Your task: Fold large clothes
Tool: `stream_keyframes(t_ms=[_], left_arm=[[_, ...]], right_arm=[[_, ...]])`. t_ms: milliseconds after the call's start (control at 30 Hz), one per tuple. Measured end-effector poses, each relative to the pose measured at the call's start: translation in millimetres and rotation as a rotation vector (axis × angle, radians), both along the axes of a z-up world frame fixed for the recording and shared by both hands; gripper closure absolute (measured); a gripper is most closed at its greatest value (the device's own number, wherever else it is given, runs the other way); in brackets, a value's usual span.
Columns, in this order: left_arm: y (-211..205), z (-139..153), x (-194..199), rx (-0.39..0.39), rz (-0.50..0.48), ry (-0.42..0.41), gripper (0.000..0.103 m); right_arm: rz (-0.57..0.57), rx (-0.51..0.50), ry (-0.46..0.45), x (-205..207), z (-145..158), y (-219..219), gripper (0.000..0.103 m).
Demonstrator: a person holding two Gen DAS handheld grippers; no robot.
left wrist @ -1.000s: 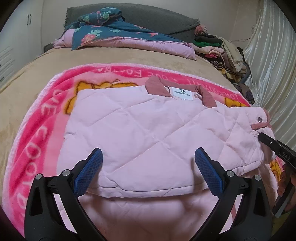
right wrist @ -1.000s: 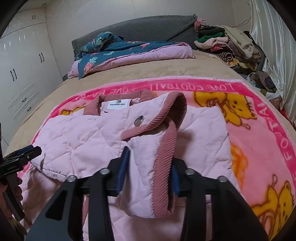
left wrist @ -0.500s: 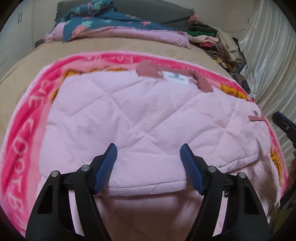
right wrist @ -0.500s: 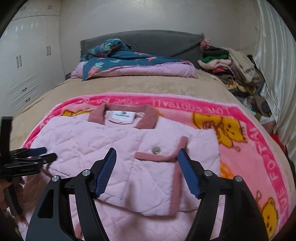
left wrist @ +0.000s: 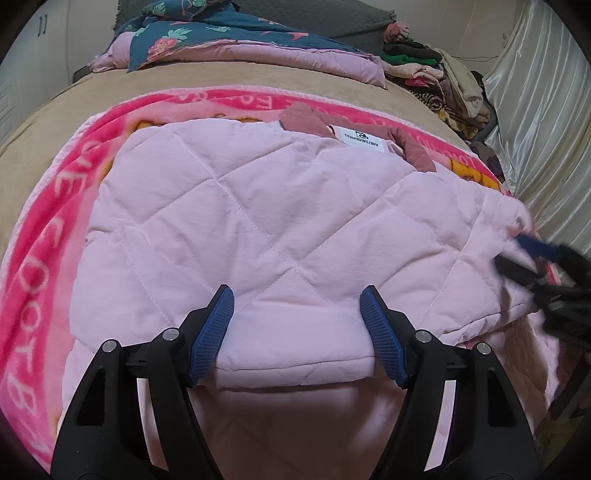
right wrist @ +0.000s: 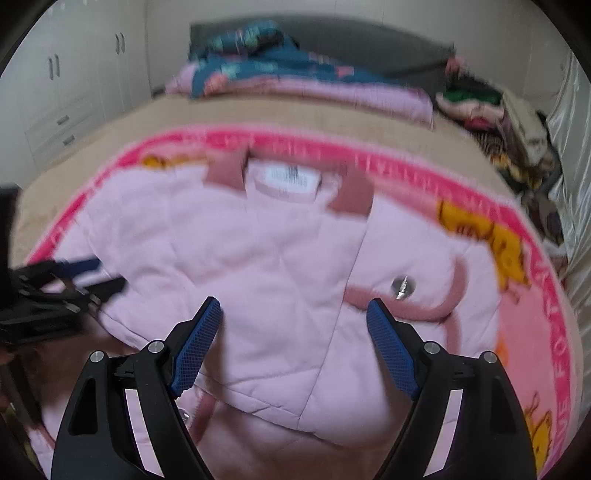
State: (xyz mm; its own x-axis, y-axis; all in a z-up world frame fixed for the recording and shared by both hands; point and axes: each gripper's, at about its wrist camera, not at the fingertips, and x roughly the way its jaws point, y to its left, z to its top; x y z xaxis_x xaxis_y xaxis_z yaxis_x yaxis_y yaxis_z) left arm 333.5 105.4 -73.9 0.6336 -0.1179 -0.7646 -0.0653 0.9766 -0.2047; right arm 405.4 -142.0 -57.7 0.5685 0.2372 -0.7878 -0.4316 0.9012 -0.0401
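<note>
- The work surface is a bed: a bright pink cartoon blanket [left wrist: 55,229] lies over a tan cover [left wrist: 55,114], and white wardrobe doors [right wrist: 55,74] stand off to the left of the right tool.
- Nearest, the left gripper [left wrist: 297,325] sits low over the near folded edge of the pink quilted jacket [left wrist: 277,221]; its blue pads are apart, straddling that edge, and they do not look pressed onto the cloth.
- The right gripper [right wrist: 294,334], in a blurred view, hangs over the jacket's folded-in front panel, jaws opening with nothing caught between them; the snap button [right wrist: 403,285] and the dusty-rose trim [right wrist: 458,291] lie just beyond its right finger.
- Judged step: the side panels appear laid in, and the bottom-to-collar fold seems next. That calls for both tools to take hold of the near edge together and carry it evenly toward the collar [left wrist: 306,118], keeping the layers flat.
- Beyond the collar and white label [left wrist: 360,142], the blanket's lettered border runs across.
- Farthest, a floral quilt [left wrist: 221,33] and a heap of clothes [left wrist: 443,81] rest by the grey headboard [right wrist: 369,44]; a shiny curtain [left wrist: 535,110] hangs to the right.
</note>
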Motion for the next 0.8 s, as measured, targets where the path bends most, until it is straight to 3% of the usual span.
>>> stream_keyframes(t_ms=[67, 200, 367, 500, 700, 800], left_arm=[[-1, 0, 0, 0.007, -0.002, 0.002, 0.039], [-2, 1, 0, 0.020, -0.001, 0.004, 0.039], [-4, 4, 0, 0.034, 0.001, 0.002, 0.039], [-7, 11, -4, 0.058, 0.007, -0.004, 0.037], [-9, 18, -8, 0.060, 0.015, -0.008, 0.028], [-12, 23, -10, 0.073, 0.016, -0.014, 0.016]], right_arm=[[-0.018, 0.022, 0.046, 6, -17, -3, 0.020], [-0.029, 0.032, 0.028, 4, -25, -1, 0.017], [-0.040, 0.070, 0.007, -5, -18, -7, 0.016], [-0.052, 0.131, -0.011, -16, -5, -16, 0.009], [-0.053, 0.205, -0.019, -33, 8, -25, 0.004], [-0.064, 0.240, -0.025, -39, 12, -32, 0.004]])
